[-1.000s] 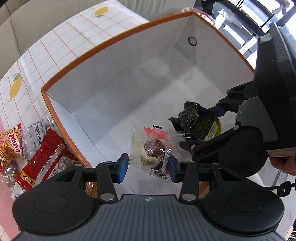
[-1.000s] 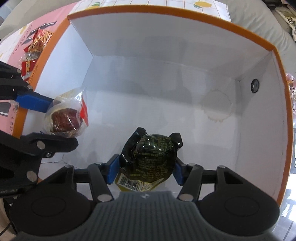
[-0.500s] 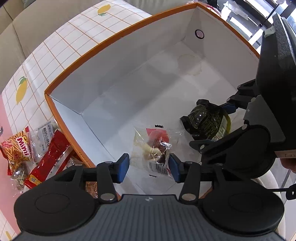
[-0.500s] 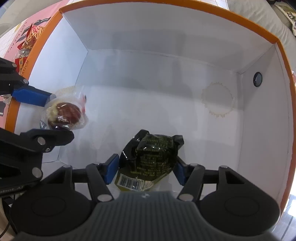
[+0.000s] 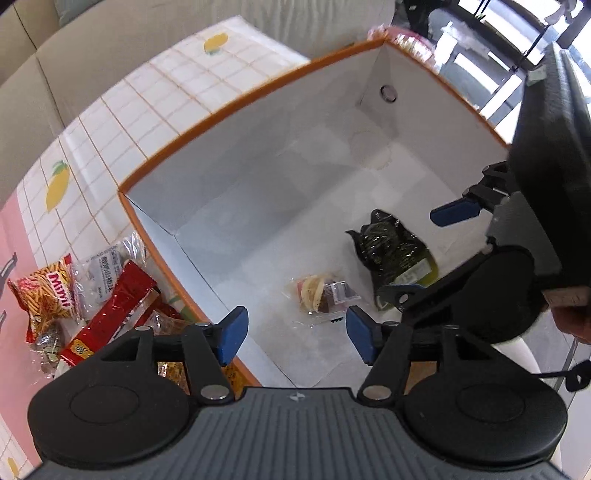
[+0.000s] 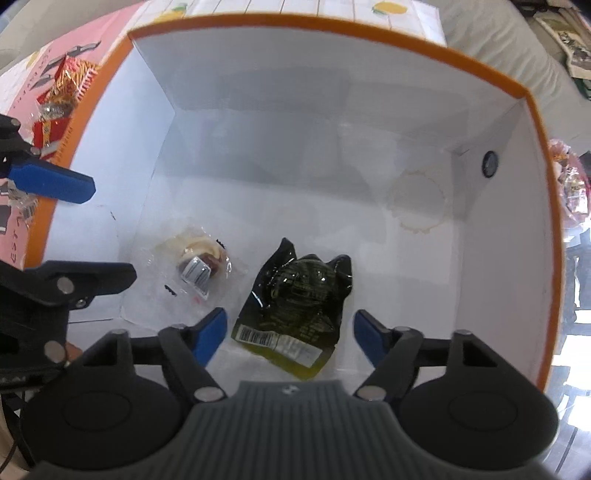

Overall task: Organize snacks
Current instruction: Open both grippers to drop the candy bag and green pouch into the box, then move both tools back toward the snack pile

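Observation:
A white box with an orange rim holds two snacks on its floor. A clear-wrapped pastry lies beside a dark green pouch. My left gripper is open and empty above the pastry, over the box's near wall. My right gripper is open and empty just above the green pouch; it also shows in the left wrist view.
Several loose snack packs lie on the tablecloth left of the box: a Mimi stick bag, a red bar wrapper, a clear packet. A beige sofa is behind. More wrapped snacks sit right of the box.
Both grippers opened and let go: the pastry and the green pouch dropped onto the box floor. Both grippers have lifted and pulled back a little.

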Demonstrator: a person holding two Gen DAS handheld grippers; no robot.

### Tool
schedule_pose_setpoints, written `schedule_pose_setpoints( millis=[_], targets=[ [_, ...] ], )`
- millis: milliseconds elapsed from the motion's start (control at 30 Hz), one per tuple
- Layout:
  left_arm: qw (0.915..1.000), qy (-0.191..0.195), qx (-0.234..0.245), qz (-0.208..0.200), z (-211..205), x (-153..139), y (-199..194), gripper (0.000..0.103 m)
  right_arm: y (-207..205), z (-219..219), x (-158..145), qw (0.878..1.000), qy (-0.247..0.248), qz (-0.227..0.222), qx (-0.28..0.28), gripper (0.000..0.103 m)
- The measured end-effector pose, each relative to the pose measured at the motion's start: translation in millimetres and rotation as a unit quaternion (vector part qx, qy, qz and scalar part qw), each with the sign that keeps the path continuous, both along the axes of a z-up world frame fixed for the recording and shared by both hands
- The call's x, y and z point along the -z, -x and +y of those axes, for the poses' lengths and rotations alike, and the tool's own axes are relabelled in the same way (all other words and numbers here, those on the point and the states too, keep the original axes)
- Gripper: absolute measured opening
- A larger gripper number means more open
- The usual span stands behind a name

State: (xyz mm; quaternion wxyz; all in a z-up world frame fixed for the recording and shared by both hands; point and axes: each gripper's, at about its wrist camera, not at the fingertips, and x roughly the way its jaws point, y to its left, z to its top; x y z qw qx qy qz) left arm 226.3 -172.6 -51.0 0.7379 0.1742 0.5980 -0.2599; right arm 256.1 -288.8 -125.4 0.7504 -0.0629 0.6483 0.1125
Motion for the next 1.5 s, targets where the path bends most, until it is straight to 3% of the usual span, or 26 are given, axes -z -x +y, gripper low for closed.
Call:
schedule_pose_setpoints(
  millis=[300, 500, 733, 933, 1267, 1433, 1500],
  targets=[
    [0.9958, 0.051, -0.018, -0.074, 35, -46, 37, 0.072, 34, 7, -55, 0.992, -0.009, -0.106, 0.071, 0.083],
    [0.9862, 0.079, -0.063, -0.131, 70, -71, 60, 0.072, 68, 30, -89, 0.974, -0.030, -0.196, 0.112, 0.083],
    [0.9698, 0.092, -0.117, -0.194, 116, -83, 86, 0.072, 110, 67, -111, 0.944, -0.069, -0.290, 0.141, 0.083],
    [0.9609, 0.100, -0.157, -0.206, 157, -73, 107, 0.072, 140, 103, -111, 0.929, -0.077, -0.334, 0.139, 0.083],
    [0.9471, 0.124, -0.231, -0.185, 228, -44, 132, 0.072, 167, 151, -94, 0.931, -0.069, -0.346, 0.091, 0.084],
    [0.9462, 0.125, -0.247, -0.167, 248, -28, 137, 0.072, 170, 174, -83, 0.934, -0.064, -0.348, 0.054, 0.082],
    [0.9477, 0.122, -0.245, -0.164, 252, -22, 138, 0.072, 169, 184, -77, 0.935, -0.057, -0.347, 0.036, 0.077]
  ],
)
